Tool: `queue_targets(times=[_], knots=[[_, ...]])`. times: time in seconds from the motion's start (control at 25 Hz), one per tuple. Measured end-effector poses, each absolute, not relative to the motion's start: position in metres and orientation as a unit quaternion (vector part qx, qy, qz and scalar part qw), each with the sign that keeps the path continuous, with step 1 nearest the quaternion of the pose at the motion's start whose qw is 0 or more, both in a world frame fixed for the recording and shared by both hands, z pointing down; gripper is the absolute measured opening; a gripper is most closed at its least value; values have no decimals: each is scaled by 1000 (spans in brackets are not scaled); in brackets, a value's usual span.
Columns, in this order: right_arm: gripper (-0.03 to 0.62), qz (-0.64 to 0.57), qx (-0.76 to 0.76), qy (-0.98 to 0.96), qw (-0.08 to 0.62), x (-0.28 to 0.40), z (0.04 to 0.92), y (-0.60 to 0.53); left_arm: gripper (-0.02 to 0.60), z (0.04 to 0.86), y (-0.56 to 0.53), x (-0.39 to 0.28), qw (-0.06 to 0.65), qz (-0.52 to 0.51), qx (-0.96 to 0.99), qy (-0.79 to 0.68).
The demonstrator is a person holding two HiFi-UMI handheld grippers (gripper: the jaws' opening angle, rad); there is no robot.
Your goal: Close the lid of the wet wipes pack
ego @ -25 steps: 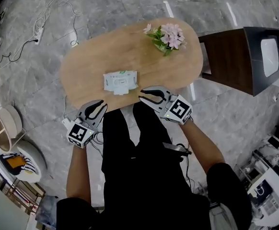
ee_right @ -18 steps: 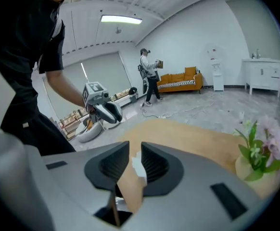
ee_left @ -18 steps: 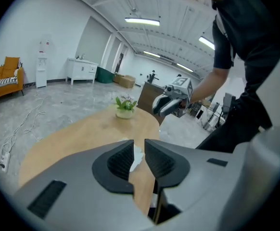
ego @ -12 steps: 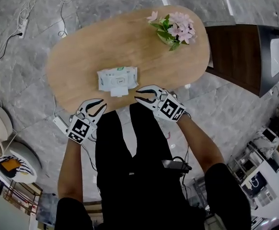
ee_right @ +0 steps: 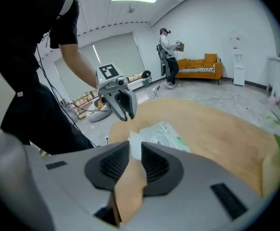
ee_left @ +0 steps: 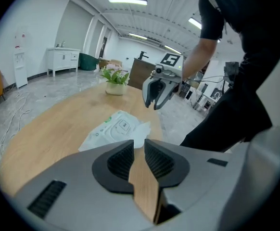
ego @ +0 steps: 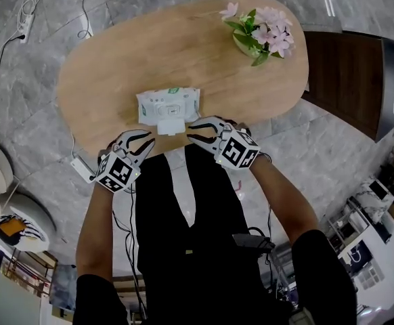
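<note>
A soft white wet wipes pack with green print (ego: 168, 105) lay flat on the oval light-wood table (ego: 116, 66), close to the edge nearest the person and well apart from the pot of pink flowers (ego: 263, 31) at the far end. Its white lid flap (ego: 170, 125) was open and folded out toward the person. The opening beneath it was too small to make out in the head view.

The left gripper (ego: 141, 139) hovered at the table's near edge, off the pack's left corner. Its jaws stood only a narrow slit apart, with nothing but bare wood showing between them in its own view. The right gripper (ego: 193, 130) hung just beside the flap, its jaws equally close together and empty. In the right gripper view the flap (ee_right: 134, 145) showed through that slit, though no view settled whether the tips touched it.

Both gripper bodies hid parts of the near table edge. A dark wooden cabinet (ego: 349, 80) was cut off at the right border.
</note>
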State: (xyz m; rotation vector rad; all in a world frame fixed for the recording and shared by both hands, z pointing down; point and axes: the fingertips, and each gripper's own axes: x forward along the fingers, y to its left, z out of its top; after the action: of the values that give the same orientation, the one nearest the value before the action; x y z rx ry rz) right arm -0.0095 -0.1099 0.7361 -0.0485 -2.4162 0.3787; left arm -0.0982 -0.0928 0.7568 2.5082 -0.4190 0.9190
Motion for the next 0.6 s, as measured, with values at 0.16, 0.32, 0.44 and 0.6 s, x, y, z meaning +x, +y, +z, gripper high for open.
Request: queue_targets(times=[0.16, 0.32, 0.44, 0.6], knots=[[83, 126, -37, -925, 356, -13, 749, -102, 80, 766, -90, -94, 204, 341, 908, -132], [83, 105, -54, -920, 373, -12, 761, -96, 80, 773, -87, -88, 185, 354, 910, -114], [83, 90, -55, -920, 378, -13, 766, -96, 78, 777, -84, -83, 172, 363, 910, -100], [83, 75, -69, -917, 385, -15, 773, -93, 74, 781, -85, -79, 162, 369, 911, -91]])
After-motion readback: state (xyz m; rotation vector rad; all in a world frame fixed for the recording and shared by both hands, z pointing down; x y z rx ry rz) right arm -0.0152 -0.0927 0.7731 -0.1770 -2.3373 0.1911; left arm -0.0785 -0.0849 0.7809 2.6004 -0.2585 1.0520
